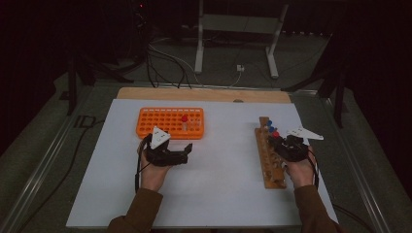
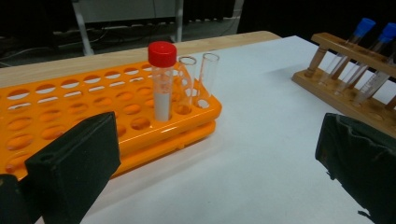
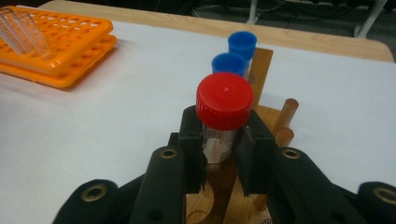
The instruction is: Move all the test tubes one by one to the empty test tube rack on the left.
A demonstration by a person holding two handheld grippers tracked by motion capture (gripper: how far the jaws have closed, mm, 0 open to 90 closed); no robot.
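Observation:
My right gripper [image 1: 279,141] [image 3: 223,145] is shut on a red-capped tube [image 3: 224,100] [image 1: 275,134] that stands upright in the wooden rack [image 1: 268,167] [image 3: 262,60]; the pads press just below its cap. Two blue-capped tubes [image 3: 242,44] [image 2: 365,27] stand behind it in that rack [image 2: 343,98]. My left gripper [image 1: 169,145] [image 2: 215,154] is open with nothing between its jaws, just in front of the orange rack [image 1: 145,128] [image 2: 70,93]. That rack holds another red-capped tube [image 1: 184,119] [image 2: 162,84] and two clear uncapped tubes [image 2: 208,74] beside it.
Both racks sit on a white sheet [image 1: 218,184] over a wooden tabletop [image 1: 204,93]. The orange rack [image 3: 70,51] has many free holes. Behind the table, a metal stand [image 1: 235,22] and cables [image 1: 165,63] lie on the floor.

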